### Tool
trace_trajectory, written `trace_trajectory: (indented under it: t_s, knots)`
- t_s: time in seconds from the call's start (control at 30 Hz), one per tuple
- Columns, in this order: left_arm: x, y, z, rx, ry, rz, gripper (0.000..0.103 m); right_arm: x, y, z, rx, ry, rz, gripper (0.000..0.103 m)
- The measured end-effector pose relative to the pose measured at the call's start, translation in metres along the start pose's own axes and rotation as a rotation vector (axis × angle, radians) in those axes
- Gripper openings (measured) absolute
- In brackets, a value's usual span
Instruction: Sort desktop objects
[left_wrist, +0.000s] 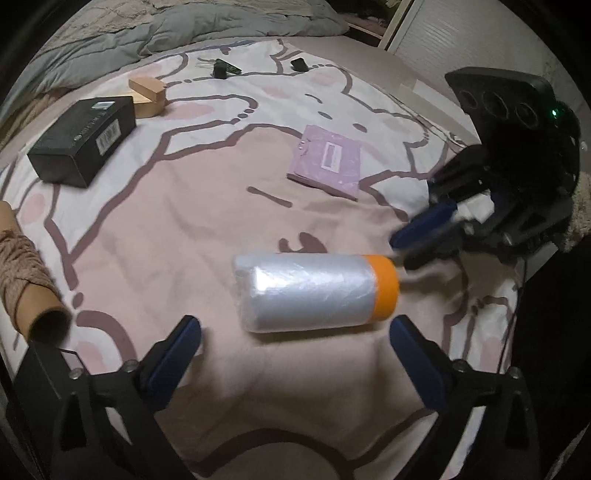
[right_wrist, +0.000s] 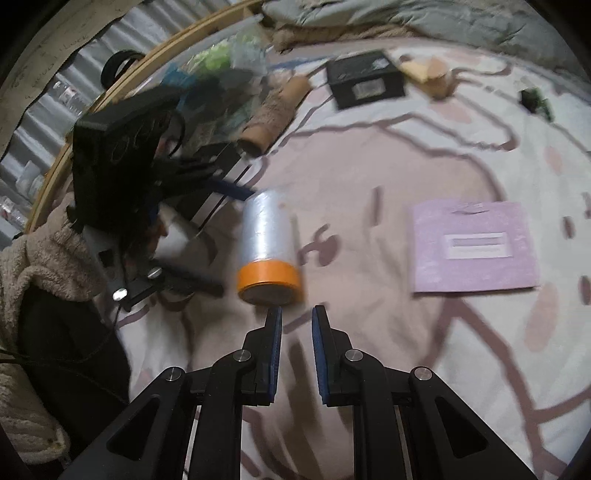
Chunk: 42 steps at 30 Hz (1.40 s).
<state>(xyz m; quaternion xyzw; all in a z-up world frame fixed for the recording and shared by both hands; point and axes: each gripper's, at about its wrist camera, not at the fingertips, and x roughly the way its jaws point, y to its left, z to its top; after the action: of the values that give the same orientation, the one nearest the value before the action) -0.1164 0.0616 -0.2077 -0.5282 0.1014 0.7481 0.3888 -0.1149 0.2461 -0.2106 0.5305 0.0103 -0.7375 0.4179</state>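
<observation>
Approach step, apparently: plastic-film roll (left_wrist: 317, 291) lying sideways on the bed (left_wrist: 207, 221), between wide-open left gripper (left_wrist: 295, 332); right gripper (right_wrist: 296, 314) narrowed, empty, at orange end. Next: close left gripper around roll.

black box (left_wrist: 82, 142) barcode label, purple booklet (left_wrist: 330, 162) label, both unreadable

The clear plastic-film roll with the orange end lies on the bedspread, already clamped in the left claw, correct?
No. The left wrist view shows the left claw open, its fingers either side of the clear plastic-film roll with the orange end, not clamped. The roll does lie on the bedspread.
</observation>
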Motion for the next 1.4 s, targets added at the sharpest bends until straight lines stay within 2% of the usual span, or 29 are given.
trace_trajectory:
  t_s: [0.03,0.07,0.1,0.13,0.17,0.3,0.43,0.5,0.57,0.67,0.83,1.0,1.13,1.4]
  knots:
    - [0.000,-0.002,0.000,0.003,0.002,-0.007,0.103,-0.005,-0.003,0.000,0.000,-0.016,-0.029,0.016]
    - [0.000,-0.003,0.000,0.005,0.006,-0.010,0.103,-0.009,-0.006,0.000,0.002,-0.028,-0.054,0.023]
    - [0.001,-0.005,0.000,0.006,0.011,-0.013,0.103,-0.014,-0.010,0.001,0.009,-0.042,-0.086,0.035]
    - [0.002,-0.007,0.001,0.006,0.015,-0.014,0.103,-0.018,-0.013,0.001,0.020,-0.054,-0.113,0.073]
    - [0.003,-0.008,0.001,0.006,0.017,-0.011,0.103,-0.022,-0.017,0.002,0.032,-0.072,-0.138,0.098]
    - [0.005,-0.012,0.003,0.003,0.012,0.012,0.103,-0.037,-0.032,0.009,0.049,-0.137,-0.209,0.101]
    - [0.009,-0.013,0.004,-0.026,0.011,0.016,0.103,-0.036,-0.050,0.019,0.053,-0.140,-0.266,0.103]
    - [0.010,-0.014,0.004,-0.030,0.009,0.019,0.103,-0.031,-0.061,0.023,0.083,-0.130,-0.253,0.103]
    - [0.011,-0.014,0.004,-0.034,0.015,0.015,0.103,-0.023,-0.072,0.029,0.125,-0.111,-0.204,0.103]
    - [0.014,-0.016,0.004,-0.042,0.022,0.018,0.103,-0.012,-0.080,0.035,0.134,-0.088,-0.186,0.103]
    - [0.017,-0.017,0.004,-0.048,0.024,0.040,0.103,0.008,-0.085,0.047,0.078,-0.036,-0.260,0.103]
    - [0.018,-0.013,0.005,-0.076,0.018,0.039,0.103,0.020,-0.078,0.049,0.033,0.008,-0.248,0.103]
    - [0.020,-0.009,0.006,-0.127,0.007,0.025,0.103,0.032,-0.072,0.046,-0.009,0.031,-0.303,0.103]
    - [0.022,-0.007,0.007,-0.174,-0.013,0.025,0.103,0.043,-0.061,0.034,-0.088,0.007,-0.420,0.103]
